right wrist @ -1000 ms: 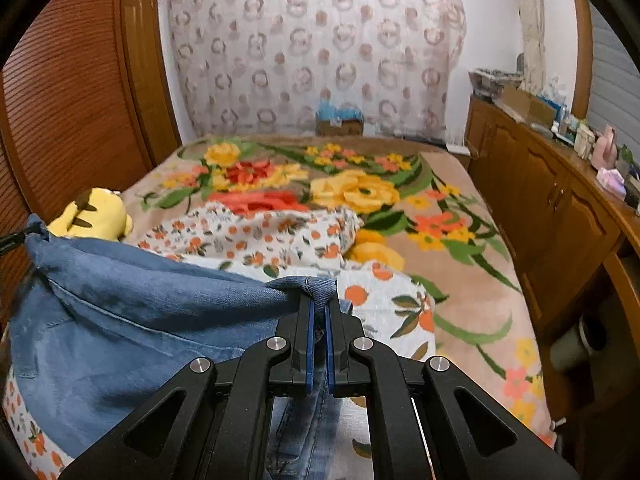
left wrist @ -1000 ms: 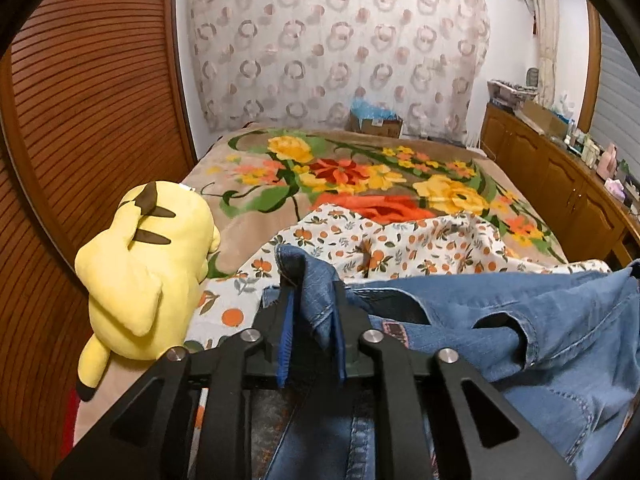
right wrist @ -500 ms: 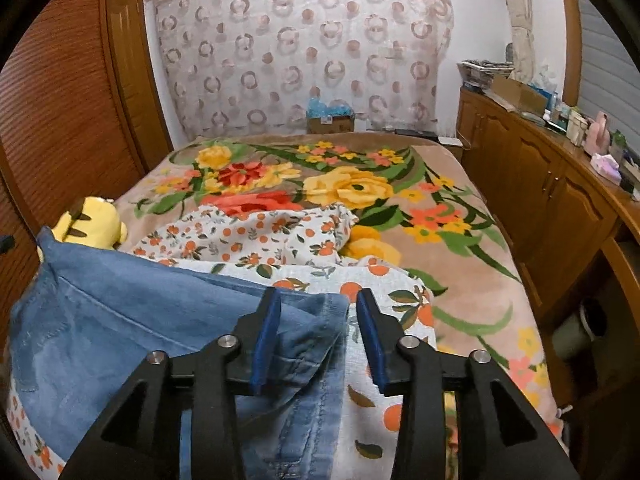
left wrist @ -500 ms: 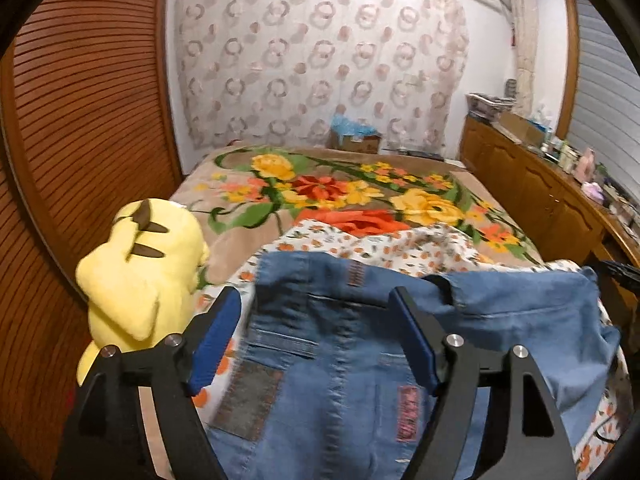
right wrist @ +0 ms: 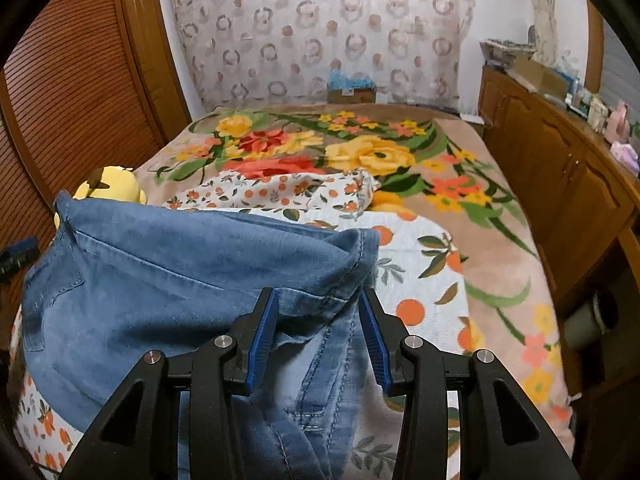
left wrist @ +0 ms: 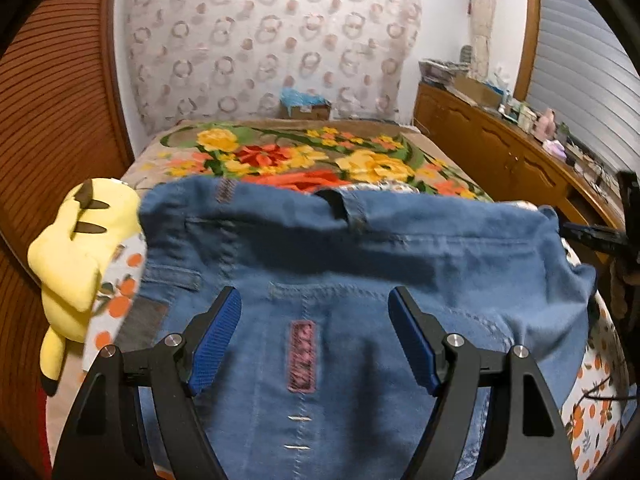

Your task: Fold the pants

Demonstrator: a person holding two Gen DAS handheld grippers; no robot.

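Lying across the near end of the bed (right wrist: pixel 500 216), the blue denim pants (left wrist: pixel 360 264) rest on a white orange-print sheet (right wrist: pixel 416 264), their upper edge turned toward the far wall. The left gripper (left wrist: pixel 314 336) hangs above the pants' middle with its jaws spread wide and nothing between them; cloth shows under the gap only. The right gripper (right wrist: pixel 318 336) sits at the pants' right corner, jaws parted and released, with the bunched hem rising between the blue pads but not pinched. Both grips therefore read as let go, and the pants lie unheld.

Left of the pants a yellow plush toy (left wrist: pixel 76 256) lies against the bed's edge, touching or nearly touching the denim. Beyond the pants the flowered blanket (right wrist: pixel 360 152) runs to the curtain.

Risks, as judged: the right corner is rucked, so a fold made now would likely trap a crease. A regrasp there may also catch the sheet beneath. A sweep leftward could snag the toy.
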